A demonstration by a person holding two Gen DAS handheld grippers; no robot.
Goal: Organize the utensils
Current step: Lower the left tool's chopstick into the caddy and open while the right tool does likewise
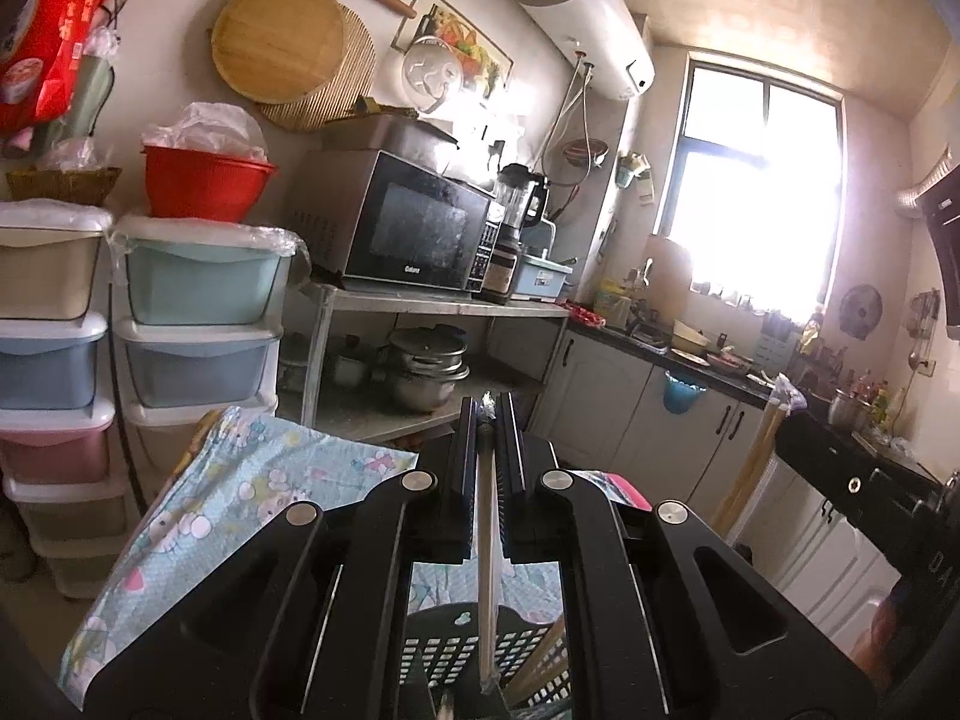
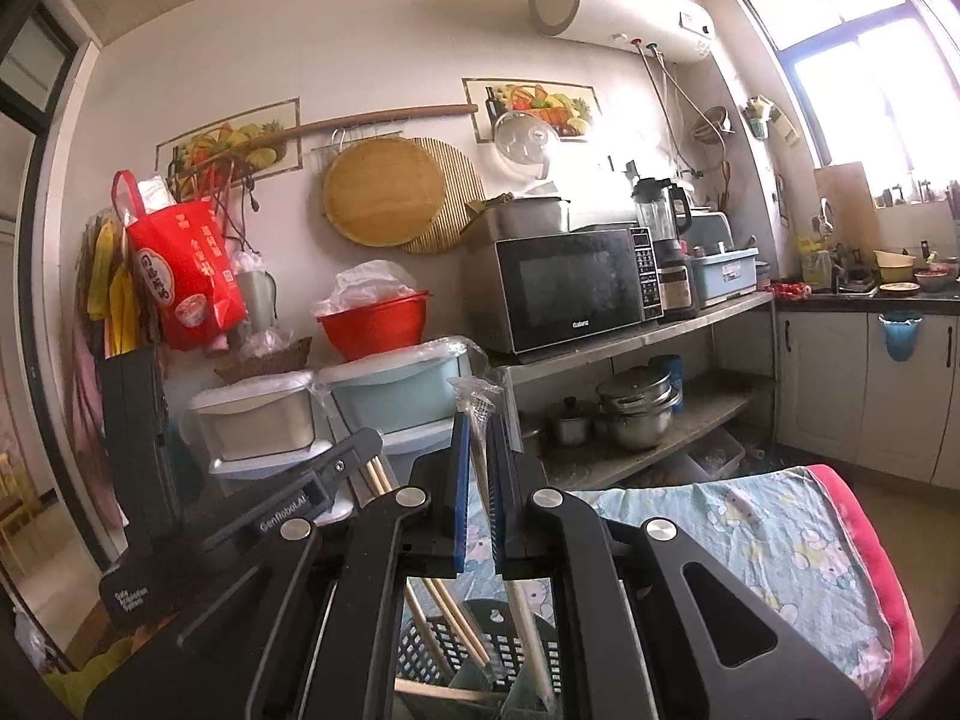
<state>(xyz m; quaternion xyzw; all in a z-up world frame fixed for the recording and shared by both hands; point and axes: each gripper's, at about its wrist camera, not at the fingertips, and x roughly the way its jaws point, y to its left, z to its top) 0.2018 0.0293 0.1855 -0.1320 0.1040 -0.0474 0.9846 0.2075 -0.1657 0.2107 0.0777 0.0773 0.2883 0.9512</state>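
left wrist view: the left gripper (image 1: pixel 493 414) pinches wrapped chopsticks (image 1: pixel 487 570) over the black basket (image 1: pixel 444 654); the right gripper (image 2: pixel 477 420) clamps another wrapped pair (image 2: pixel 480 420). light, stiff, slick wrapping; grip mid-shaft.

"Galanz" stands on the microwave (image 2: pixel 567 294) door's lower edge, right of centre in the right wrist view. "GenRobot.AI" runs along the left gripper (image 2: pixel 288 516) body at lower left there. White lettering on its base and red bag (image 2: pixel 183 267) print, left, are too small to read
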